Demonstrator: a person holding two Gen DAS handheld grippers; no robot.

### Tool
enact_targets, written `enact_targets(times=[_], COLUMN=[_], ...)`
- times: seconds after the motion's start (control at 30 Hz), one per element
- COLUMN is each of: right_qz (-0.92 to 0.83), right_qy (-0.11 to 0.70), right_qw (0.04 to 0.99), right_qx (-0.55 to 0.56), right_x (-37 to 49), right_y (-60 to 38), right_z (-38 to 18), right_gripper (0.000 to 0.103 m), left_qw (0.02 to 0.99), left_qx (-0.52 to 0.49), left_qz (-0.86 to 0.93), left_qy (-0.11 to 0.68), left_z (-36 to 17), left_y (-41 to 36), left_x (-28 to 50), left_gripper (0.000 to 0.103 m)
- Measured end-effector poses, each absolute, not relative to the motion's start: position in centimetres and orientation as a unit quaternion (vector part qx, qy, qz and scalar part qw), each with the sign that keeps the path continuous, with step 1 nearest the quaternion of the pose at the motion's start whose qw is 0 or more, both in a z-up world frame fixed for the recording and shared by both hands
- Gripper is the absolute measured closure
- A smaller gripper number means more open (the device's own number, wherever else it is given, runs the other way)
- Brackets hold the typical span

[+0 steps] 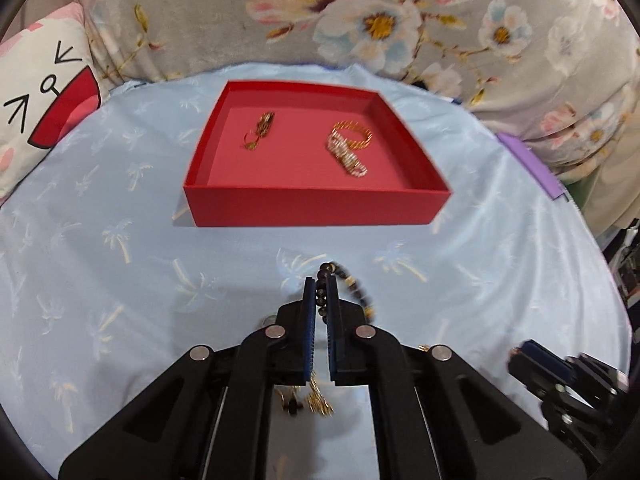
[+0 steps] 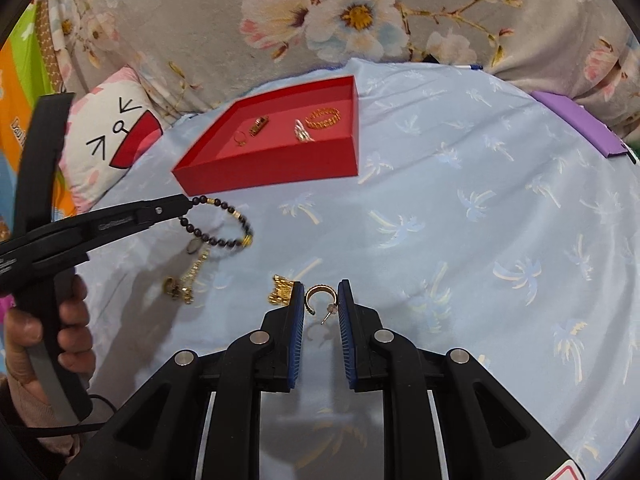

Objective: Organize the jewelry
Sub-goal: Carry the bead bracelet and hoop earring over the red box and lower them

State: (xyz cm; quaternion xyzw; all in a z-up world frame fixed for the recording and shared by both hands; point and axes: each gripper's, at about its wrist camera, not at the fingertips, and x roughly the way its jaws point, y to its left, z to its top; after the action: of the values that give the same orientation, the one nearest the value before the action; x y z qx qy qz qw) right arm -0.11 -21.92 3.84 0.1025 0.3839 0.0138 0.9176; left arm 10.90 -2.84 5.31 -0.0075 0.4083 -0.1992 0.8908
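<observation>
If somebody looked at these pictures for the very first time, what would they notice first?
Probably the bright red shallow cardboard tray in the middle of the pale blue palm-print cloth, with gold rings and bracelets glinting inside. Next, in front of it, the left gripper is pinching a dark beaded bracelet, while the right gripper holds a small gold hoop earring.

We count one red tray (image 2: 280,168) with four gold pieces (image 2: 322,118) inside, one dark beaded bracelet (image 2: 224,224), one hoop earring (image 2: 318,294), and two grippers (image 2: 320,288).
</observation>
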Motion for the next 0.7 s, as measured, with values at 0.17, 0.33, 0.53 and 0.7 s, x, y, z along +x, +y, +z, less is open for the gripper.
enact_targets(times=[0.17,0.33,0.53,0.7], right_qz=[0.028,0.04,0.053,0.064], right_qy=[0.36,0.338,0.311,0.29], right_qw=[0.928,0.936,0.947,0.953], right_qx=[0.094,0.086,0.063,0.055], right_x=[-1.4,-2.3,-1.9,0.7], right_y=[-20.8,-19.9,-18.7,-18.4], right_z=[6.6,9.1,11.9,14.1], right_gripper=[0.087,0.087,0.087,0.087], left_qw=[0.901,0.911,0.923,0.933], left_qx=[-0.014,-0.014,-0.016,-0.015], left_qz=[-0.223,-0.232,-0.239,-0.233], left_qy=[0.372,0.341,0.302,0.273], left_z=[9.8,13.6,17.0,19.5], left_y=[-1.5,-0.4,0.2,-0.1], left_x=[7.6,5.2,4.2,5.8], left_gripper=[0.099,0.099,0.099,0.099])
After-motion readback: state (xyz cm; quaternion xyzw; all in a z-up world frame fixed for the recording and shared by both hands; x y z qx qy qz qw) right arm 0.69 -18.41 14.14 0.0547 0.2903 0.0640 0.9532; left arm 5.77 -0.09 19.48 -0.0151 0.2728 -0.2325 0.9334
